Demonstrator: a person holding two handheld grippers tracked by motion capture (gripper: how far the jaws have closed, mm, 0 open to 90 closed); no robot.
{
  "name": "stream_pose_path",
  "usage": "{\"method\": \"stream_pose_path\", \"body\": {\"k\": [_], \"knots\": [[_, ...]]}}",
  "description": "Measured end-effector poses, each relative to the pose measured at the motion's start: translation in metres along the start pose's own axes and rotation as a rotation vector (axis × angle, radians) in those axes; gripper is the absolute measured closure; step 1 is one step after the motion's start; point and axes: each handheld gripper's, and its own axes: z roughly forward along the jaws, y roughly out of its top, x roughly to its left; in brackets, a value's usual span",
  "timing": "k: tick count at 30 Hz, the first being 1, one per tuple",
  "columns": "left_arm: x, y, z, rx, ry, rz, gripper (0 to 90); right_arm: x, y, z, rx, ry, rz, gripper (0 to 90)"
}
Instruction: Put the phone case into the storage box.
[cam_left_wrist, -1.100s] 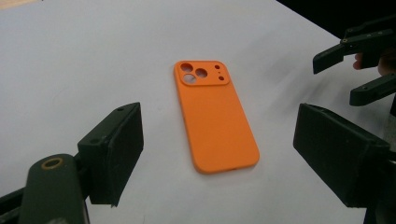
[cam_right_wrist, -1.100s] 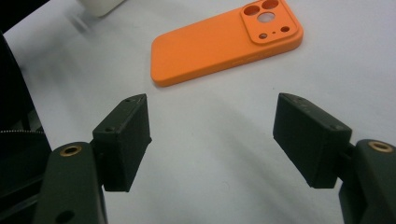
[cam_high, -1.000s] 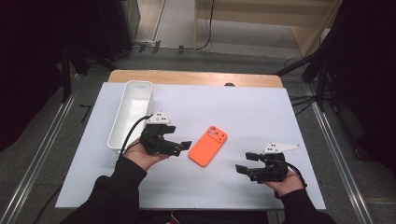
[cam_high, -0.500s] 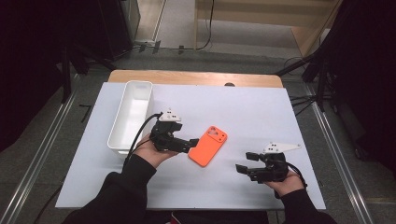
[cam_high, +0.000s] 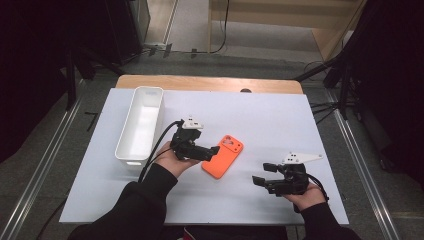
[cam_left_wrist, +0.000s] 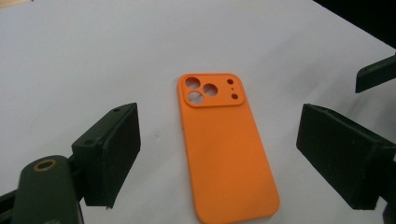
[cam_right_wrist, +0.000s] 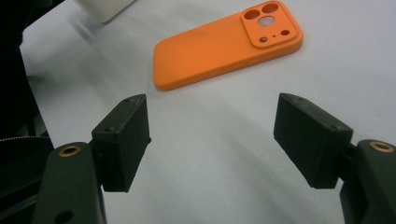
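An orange phone case (cam_high: 223, 156) lies flat on the white table top, camera cut-outs up and at its far end. My left gripper (cam_high: 214, 151) is held low at the case's left edge, pointing right at it. In the left gripper view the orange case (cam_left_wrist: 224, 154) lies ahead, framed by the jaws of the left gripper (cam_left_wrist: 224, 140), which stand wide apart without touching it. My right gripper (cam_high: 259, 174) rests near the front right of the table, open, pointing left. In the right gripper view its jaws (cam_right_wrist: 217, 135) hold nothing, and the case (cam_right_wrist: 224, 44) lies beyond them.
A long white bin (cam_high: 125, 145) stands at the table's left, just behind my left hand. The white sheet (cam_high: 270, 120) covers the table, with a strip of wood (cam_high: 210, 82) along the far edge. Dark stands and cables surround the table.
My left hand has moved to the right and slightly down, bringing its gripper from beside the bin up to the phone case's edge. The right hand has stayed still.
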Motion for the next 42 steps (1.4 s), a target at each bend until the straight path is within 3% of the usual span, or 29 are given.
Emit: {"method": "stream_pose_path", "body": {"k": [8, 18, 33, 42], "knots": [[-0.005, -0.001, 0.011, 0.005, 0.015, 0.021, 11.4, -0.001, 0.0, 0.0, 0.003, -0.002, 0.0, 26.0], [-0.013, -0.002, 0.025, 0.001, 0.005, 0.019, 9.2, -0.002, 0.0, 0.0, 0.003, 0.001, 0.0, 26.0], [-0.021, -0.007, 0.045, 0.036, 0.063, 0.01, 9.2, -0.002, 0.0, -0.001, 0.006, 0.002, 0.008, 26.0], [-0.024, -0.011, 0.052, 0.029, 0.065, 0.006, 9.2, -0.002, -0.001, -0.001, 0.007, 0.001, 0.008, 26.0]]}}
